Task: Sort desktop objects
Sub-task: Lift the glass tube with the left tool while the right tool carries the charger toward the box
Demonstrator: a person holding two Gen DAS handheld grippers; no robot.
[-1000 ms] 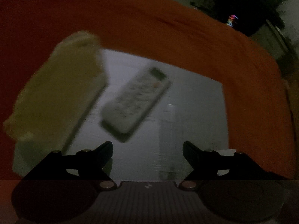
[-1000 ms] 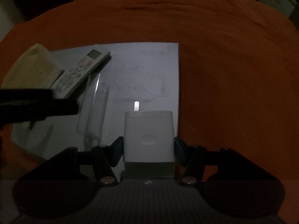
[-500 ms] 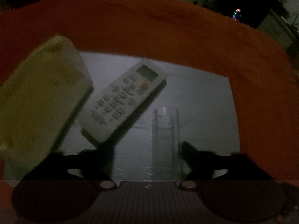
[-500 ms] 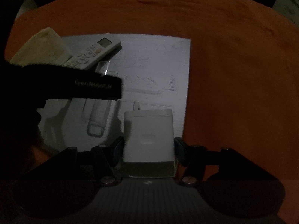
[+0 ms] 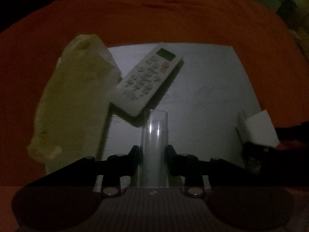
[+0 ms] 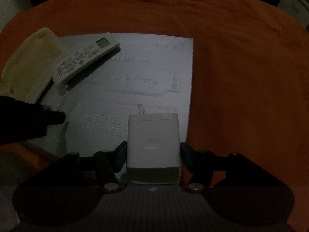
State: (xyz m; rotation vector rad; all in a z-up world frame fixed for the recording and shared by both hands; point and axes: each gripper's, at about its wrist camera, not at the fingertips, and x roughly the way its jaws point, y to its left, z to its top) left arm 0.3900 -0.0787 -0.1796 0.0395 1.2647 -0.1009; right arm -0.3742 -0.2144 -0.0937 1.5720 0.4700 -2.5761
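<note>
The left gripper [image 5: 153,152] has its 2 fingers closed narrow on the clear glass tube [image 5: 154,143], near the front edge of the white foam board [image 6: 135,73]. The right gripper [image 6: 153,154] clamps the white charger [image 6: 153,141] at the board's front right corner. The remote [image 5: 148,81] and the yellow sponge [image 5: 77,96] lie at the back left. The tube seems slippery, so I would grip it firmly but gently and move slowly.

Orange cloth [image 6: 241,67], plain, wrinkled. Pale grey-white board [image 6: 135,73], faint embossed lettering and a barcode mark. White remote control [image 5: 148,81]: grey-green screen, dark button markings, one orange button. Pale yellow packet [image 5: 77,100], mottled. Clear colourless tube [image 5: 154,148]. White plug adapter [image 6: 153,141], plain. Black gripper fingers [image 6: 119,156].
</note>
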